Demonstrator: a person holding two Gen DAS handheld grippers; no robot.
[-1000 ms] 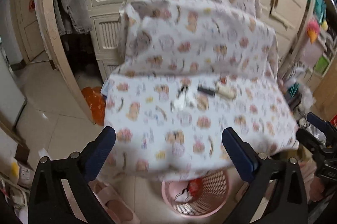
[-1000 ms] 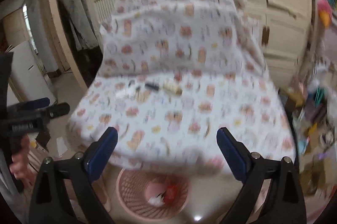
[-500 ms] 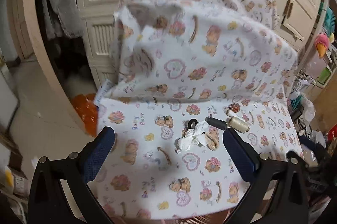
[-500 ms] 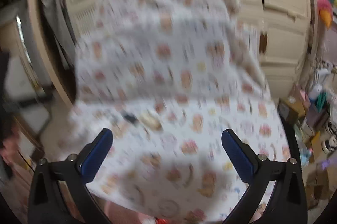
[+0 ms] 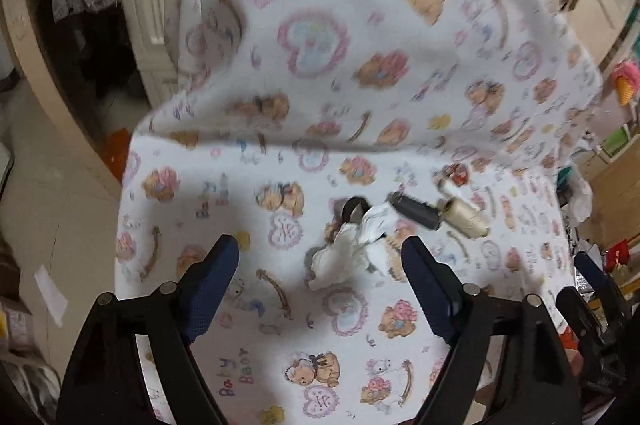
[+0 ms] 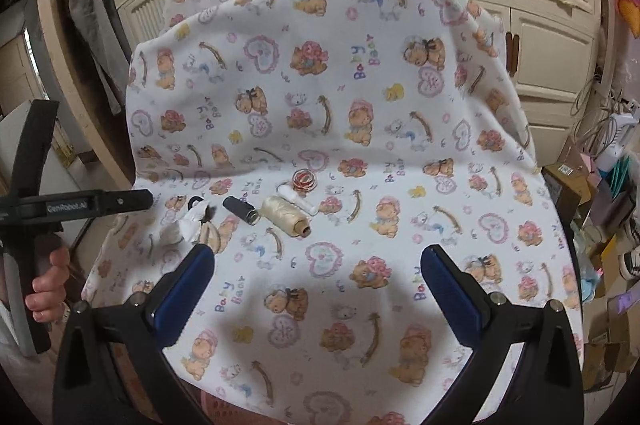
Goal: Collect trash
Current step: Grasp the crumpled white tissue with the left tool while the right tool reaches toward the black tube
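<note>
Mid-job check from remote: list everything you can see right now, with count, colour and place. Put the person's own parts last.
crumpled tissue: one, white, left end of the row on the blanket
black loop: one, just behind the tissue
dark spool: one, black, right of the tissue
cream spool: one, right of the dark spool
white tube: one, behind the cream spool
red-and-white ball: one, behind the tube
blanket: one, white with bear print, draped over the seat
cupboards: cream, behind
boxes and clutter: right side
left claw: jaws closing, nothing pressed between them, tissue just ahead
right claw: open, empty
hand: one, gripping the left claw's handle
</note>
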